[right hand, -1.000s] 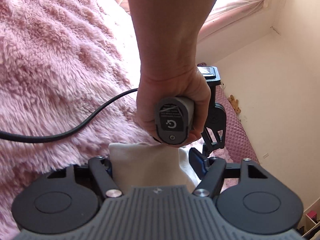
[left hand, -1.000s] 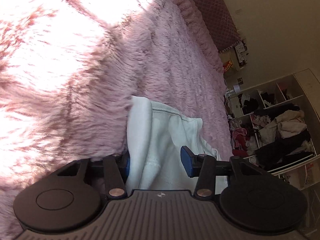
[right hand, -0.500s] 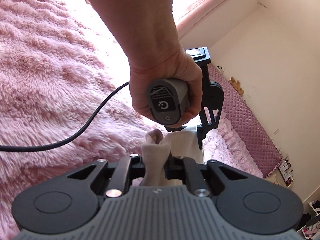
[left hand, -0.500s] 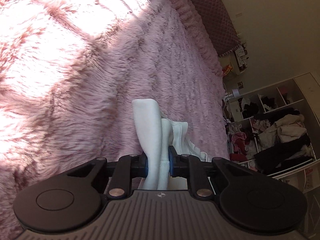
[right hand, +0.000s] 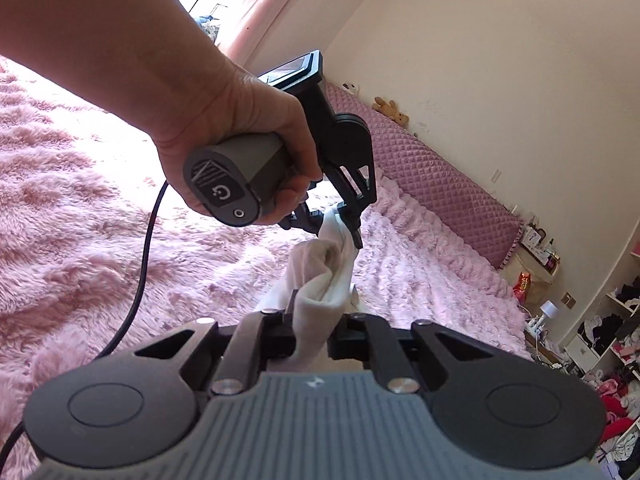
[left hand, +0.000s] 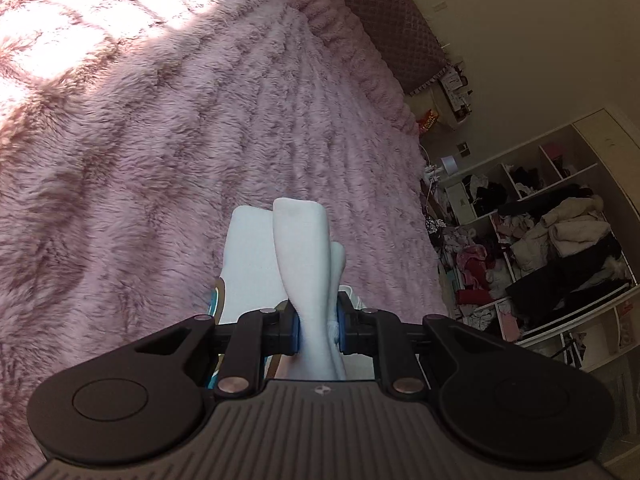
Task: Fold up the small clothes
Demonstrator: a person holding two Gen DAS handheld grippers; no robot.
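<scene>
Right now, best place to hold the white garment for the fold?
Keep the two top-edge pinches: left tool and right tool are each shut on a bunched hem of the white garment, entering from above. It hangs limp over the pink blanket, so spread the grips apart.

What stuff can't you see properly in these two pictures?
- What kind of garment the white cloth is: left wrist view, bunched in the left tool; its lower part is behind the tool body.
- Colourful print on it: left wrist view, only a sliver shows beside the tool's finger.
- Cloth's hanging end: right wrist view, hidden below the right tool.
- Shelf contents: left wrist view, too small and jumbled.
</scene>
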